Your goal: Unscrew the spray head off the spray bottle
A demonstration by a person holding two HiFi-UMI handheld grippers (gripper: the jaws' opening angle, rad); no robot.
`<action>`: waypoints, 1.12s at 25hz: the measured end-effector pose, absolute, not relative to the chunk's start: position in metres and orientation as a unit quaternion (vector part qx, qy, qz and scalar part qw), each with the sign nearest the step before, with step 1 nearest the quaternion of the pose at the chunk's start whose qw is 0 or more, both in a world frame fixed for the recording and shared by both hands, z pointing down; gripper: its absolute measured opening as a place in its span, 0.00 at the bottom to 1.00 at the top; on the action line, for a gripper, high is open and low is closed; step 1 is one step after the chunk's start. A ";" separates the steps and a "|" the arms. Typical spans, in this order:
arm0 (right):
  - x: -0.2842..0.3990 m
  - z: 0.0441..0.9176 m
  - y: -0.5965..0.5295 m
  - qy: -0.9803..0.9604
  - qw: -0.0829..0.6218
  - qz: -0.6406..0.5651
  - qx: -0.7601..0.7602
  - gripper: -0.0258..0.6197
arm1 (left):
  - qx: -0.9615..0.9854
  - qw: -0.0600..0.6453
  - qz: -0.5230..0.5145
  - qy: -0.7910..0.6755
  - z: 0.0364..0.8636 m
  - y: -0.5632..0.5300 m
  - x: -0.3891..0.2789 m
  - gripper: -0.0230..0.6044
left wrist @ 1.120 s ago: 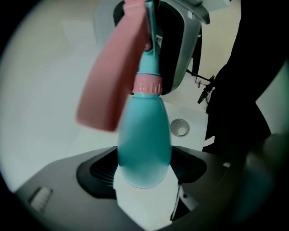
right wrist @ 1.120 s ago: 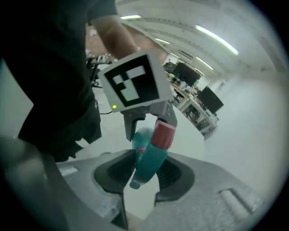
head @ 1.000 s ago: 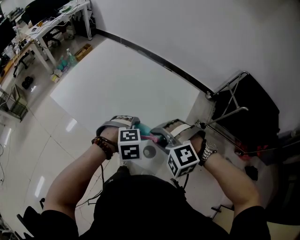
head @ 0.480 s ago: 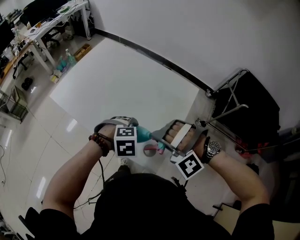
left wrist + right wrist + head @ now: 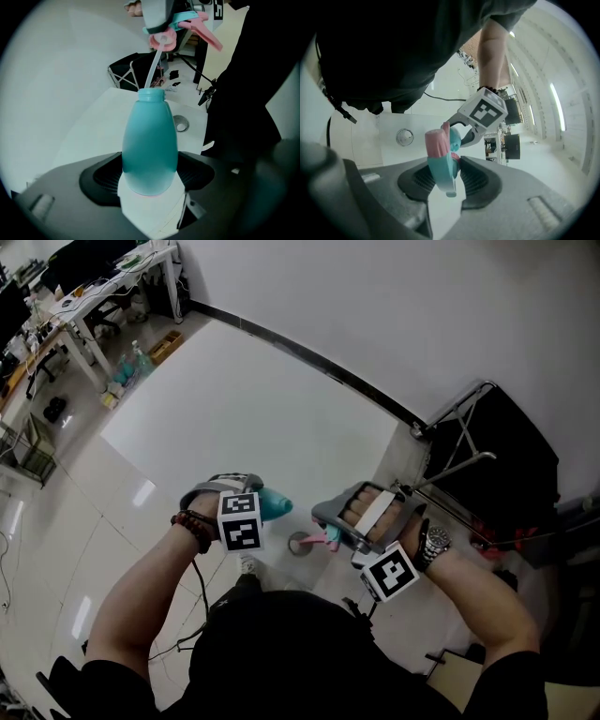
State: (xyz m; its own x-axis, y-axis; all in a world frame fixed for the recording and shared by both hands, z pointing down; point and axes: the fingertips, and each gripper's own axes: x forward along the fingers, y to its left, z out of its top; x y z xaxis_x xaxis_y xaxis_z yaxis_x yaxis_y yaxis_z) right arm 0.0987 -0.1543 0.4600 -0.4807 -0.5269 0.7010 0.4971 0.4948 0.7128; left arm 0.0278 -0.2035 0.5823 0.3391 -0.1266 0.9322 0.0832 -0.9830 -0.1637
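A teal spray bottle (image 5: 150,140) lies base-first between the jaws of my left gripper (image 5: 150,176), which is shut on its body. Its neck is bare and open. The teal and pink spray head (image 5: 442,154) is off the bottle, and my right gripper (image 5: 443,180) is shut on it. In the left gripper view the spray head (image 5: 185,26) hangs above the neck, and its white dip tube (image 5: 152,65) still reaches down to the mouth. From the head view, the left gripper (image 5: 262,507) with the bottle (image 5: 274,505) and the right gripper (image 5: 328,532) stand a hand's width apart.
A white table (image 5: 244,418) lies below both grippers, with a small round grey thing (image 5: 300,543) near its front edge. A black folding frame (image 5: 487,456) stands to the right of the table. Desks (image 5: 103,277) stand far off at the upper left.
The two grippers have drawn apart. The right one has moved to the right with the spray head, away from the bottle's neck, and the left one has shifted a little to the left.
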 end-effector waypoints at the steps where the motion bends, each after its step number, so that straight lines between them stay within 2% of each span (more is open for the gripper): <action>1: 0.101 0.458 -0.155 -0.701 0.510 -0.498 0.016 0.23 | -0.813 0.086 -0.575 0.022 0.585 -0.207 0.023 0.65; 6: 0.103 0.448 -0.158 -0.728 0.499 -0.466 0.062 0.23 | -0.822 0.053 -0.561 0.082 0.596 -0.226 -0.001 0.66; 19: 0.131 0.431 -0.211 -0.811 0.438 -0.295 0.251 0.23 | -0.856 -0.060 -0.462 0.224 0.595 -0.273 -0.005 0.66; 28: 0.136 0.479 -0.257 -0.872 0.307 0.020 0.381 0.23 | -0.871 -0.102 -0.382 0.293 0.589 -0.297 0.002 0.66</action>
